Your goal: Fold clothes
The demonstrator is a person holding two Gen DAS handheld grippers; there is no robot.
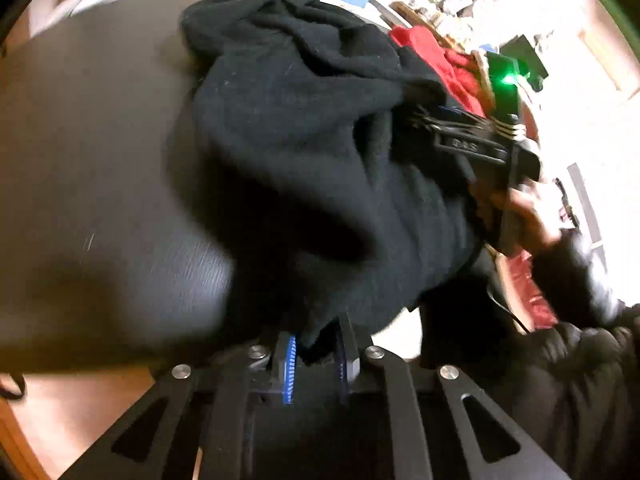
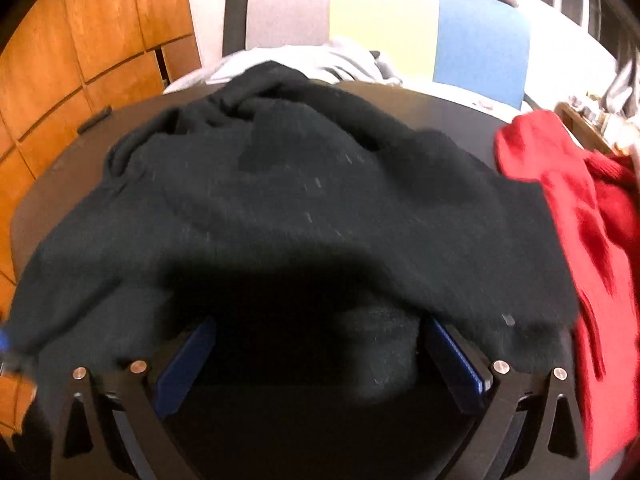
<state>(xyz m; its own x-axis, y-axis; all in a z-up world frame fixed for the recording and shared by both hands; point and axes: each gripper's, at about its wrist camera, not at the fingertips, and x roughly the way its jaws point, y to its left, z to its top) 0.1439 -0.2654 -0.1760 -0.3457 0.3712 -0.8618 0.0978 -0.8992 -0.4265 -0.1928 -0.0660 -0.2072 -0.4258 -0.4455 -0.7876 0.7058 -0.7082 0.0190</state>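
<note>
A black knit garment [image 1: 300, 140] lies crumpled across the dark round table [image 1: 100, 140]. My left gripper [image 1: 316, 344] is shut on a hanging edge of it, with cloth pinched between the blue-ribbed pads. In the right wrist view the same black garment [image 2: 320, 200] drapes over my right gripper [image 2: 318, 320]. Its jaws stand wide apart, and a bulge of cloth sits loosely between the blue pads [image 2: 188, 360]. The right gripper's body [image 1: 480, 148], held by a hand [image 1: 532, 216], reaches into the garment's far side.
A red garment [image 2: 580, 200] lies on the table [image 2: 60, 184] to the right of the black one. A grey garment [image 2: 320, 60] sits at the table's back edge. Behind it stand yellow [image 2: 380, 28] and blue [image 2: 480, 52] panels, with wooden cabinets [image 2: 80, 40] at the left.
</note>
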